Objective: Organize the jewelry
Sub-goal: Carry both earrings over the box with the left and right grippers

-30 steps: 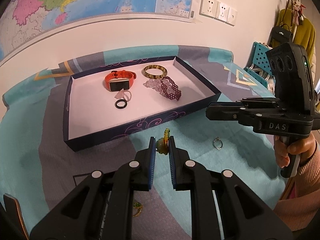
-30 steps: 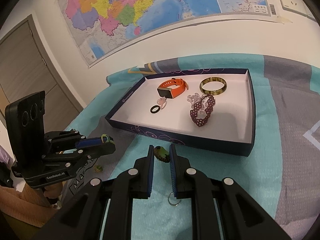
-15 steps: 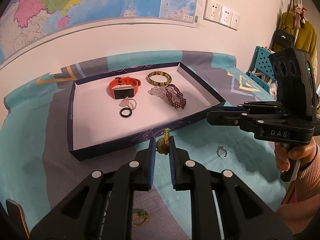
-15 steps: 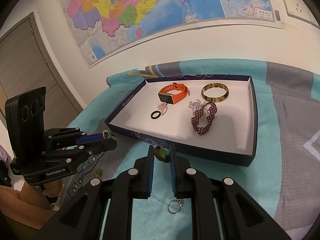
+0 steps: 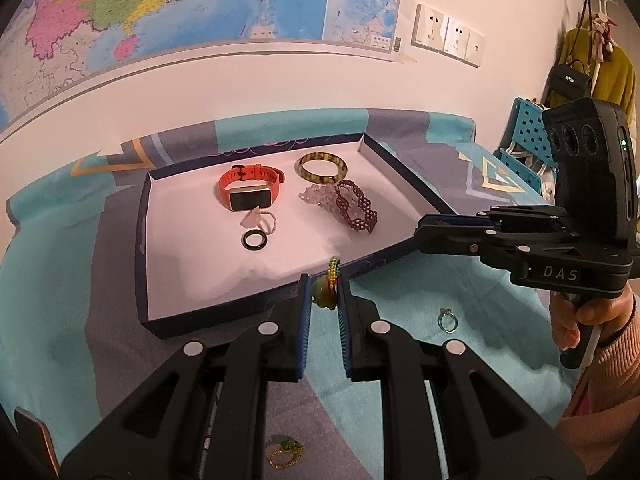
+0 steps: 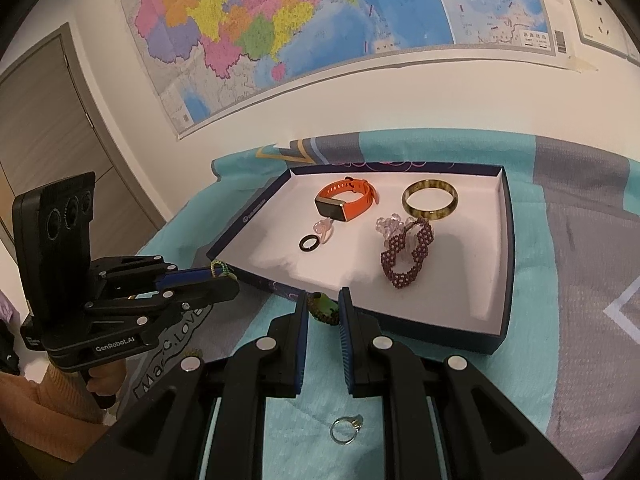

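Left tongs (image 5: 324,294) are clamped on a beaded ring (image 5: 331,276); right tongs (image 6: 323,307) are clamped on a green charm (image 6: 325,307). Both are held just before the tray (image 6: 505,280). A silver ring (image 6: 345,429) lies on the cloth (image 6: 580,320).

Warm indoor light, moderately bright, source out of frame. Both fisheye views strongly distorted: wall map (image 5: 192,4) and its lower edge bow into curves, dark vignette fills corners. White tray floor (image 5: 200,248) overexposed, with patchy blown-out area near front rim. Soft grey shadows on teal bedspread (image 6: 592,320) beside tray. Centre of each view sharp; near black gripper fingers (image 5: 280,360) slightly soft. Slight purple-pink cast on white wall. No motion blur.
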A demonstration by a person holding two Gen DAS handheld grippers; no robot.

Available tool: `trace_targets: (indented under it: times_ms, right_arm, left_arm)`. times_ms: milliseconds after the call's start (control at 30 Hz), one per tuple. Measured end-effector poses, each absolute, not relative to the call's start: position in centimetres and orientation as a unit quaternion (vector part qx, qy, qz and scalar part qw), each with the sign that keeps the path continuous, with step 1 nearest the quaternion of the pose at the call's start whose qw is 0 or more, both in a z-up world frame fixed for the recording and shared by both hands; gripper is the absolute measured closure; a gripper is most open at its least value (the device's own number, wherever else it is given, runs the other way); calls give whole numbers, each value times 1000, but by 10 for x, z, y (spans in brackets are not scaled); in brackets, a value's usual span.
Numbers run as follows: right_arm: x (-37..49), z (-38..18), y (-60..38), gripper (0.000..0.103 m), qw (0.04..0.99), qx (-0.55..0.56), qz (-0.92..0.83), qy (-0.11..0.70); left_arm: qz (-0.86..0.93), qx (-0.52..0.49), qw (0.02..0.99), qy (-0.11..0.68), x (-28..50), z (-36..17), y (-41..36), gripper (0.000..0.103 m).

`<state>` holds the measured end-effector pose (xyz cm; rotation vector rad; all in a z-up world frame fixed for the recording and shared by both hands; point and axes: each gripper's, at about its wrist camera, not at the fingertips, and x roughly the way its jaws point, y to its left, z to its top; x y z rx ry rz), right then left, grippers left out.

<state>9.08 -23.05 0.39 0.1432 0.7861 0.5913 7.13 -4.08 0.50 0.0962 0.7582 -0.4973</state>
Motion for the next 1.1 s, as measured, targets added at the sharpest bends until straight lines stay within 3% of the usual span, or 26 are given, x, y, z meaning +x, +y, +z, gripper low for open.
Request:
trace_targets:
  times_ms: [1100]
  right_arm:
    - [134,3,-219,90,885,45,264,381]
  left_arm:
    - [-218,46,901,372,116,2,-42,90]
